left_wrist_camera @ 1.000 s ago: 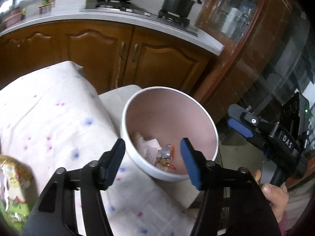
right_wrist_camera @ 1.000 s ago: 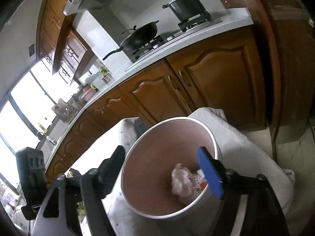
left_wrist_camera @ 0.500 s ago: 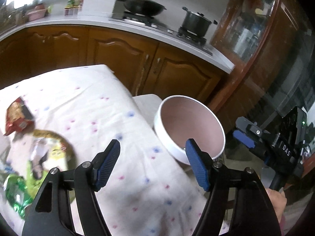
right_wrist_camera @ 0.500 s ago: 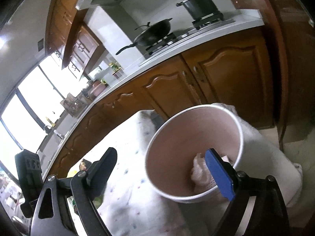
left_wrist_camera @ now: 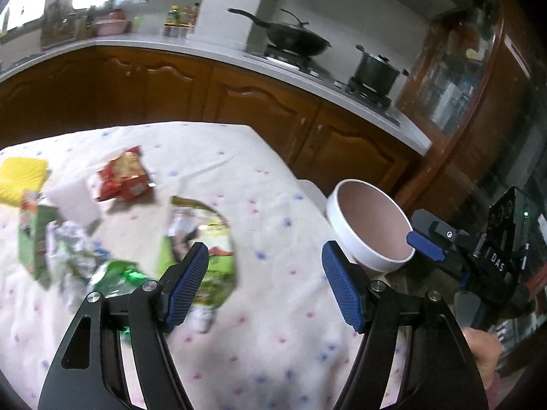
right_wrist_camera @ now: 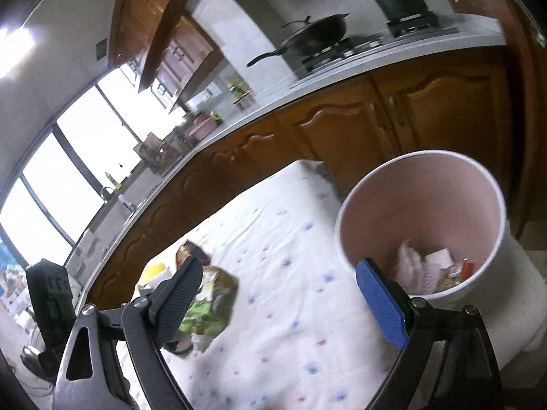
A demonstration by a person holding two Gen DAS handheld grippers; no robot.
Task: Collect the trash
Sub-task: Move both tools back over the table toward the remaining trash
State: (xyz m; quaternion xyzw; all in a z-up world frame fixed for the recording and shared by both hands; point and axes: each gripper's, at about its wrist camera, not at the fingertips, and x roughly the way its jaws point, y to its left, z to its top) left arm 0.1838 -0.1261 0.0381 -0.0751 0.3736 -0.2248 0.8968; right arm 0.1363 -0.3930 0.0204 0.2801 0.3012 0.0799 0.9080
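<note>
A: Where is the trash seen?
B: Scattered wrappers are spread on the left part of the spotted tablecloth (left_wrist_camera: 273,205): a red snack bag (left_wrist_camera: 123,179), a green-and-yellow bag (left_wrist_camera: 205,239) nearer the camera, a crumpled green wrapper (left_wrist_camera: 116,273), and a yellow packet (left_wrist_camera: 22,177) at the far left edge. Motion blur is present, so print cannot be read.
A: And the bin?
B: A white bin with a pink inside (right_wrist_camera: 420,225) is placed just beside the table's right corner. Some crumpled paper and wrappers (right_wrist_camera: 430,266) are seen at its bottom.
A: Claws?
B: The left gripper (left_wrist_camera: 265,283) is held above the cloth with jaws apart, nothing between the pads. The green-and-yellow bag is seen behind its left finger. The right gripper (right_wrist_camera: 283,304) is also spread wide and empty, with the bin behind its blue finger.
A: Surroundings?
B: Brown cabinets (left_wrist_camera: 259,109) are seen behind the table, with a wok (left_wrist_camera: 294,37) and a pot (left_wrist_camera: 376,68) on the stove.
</note>
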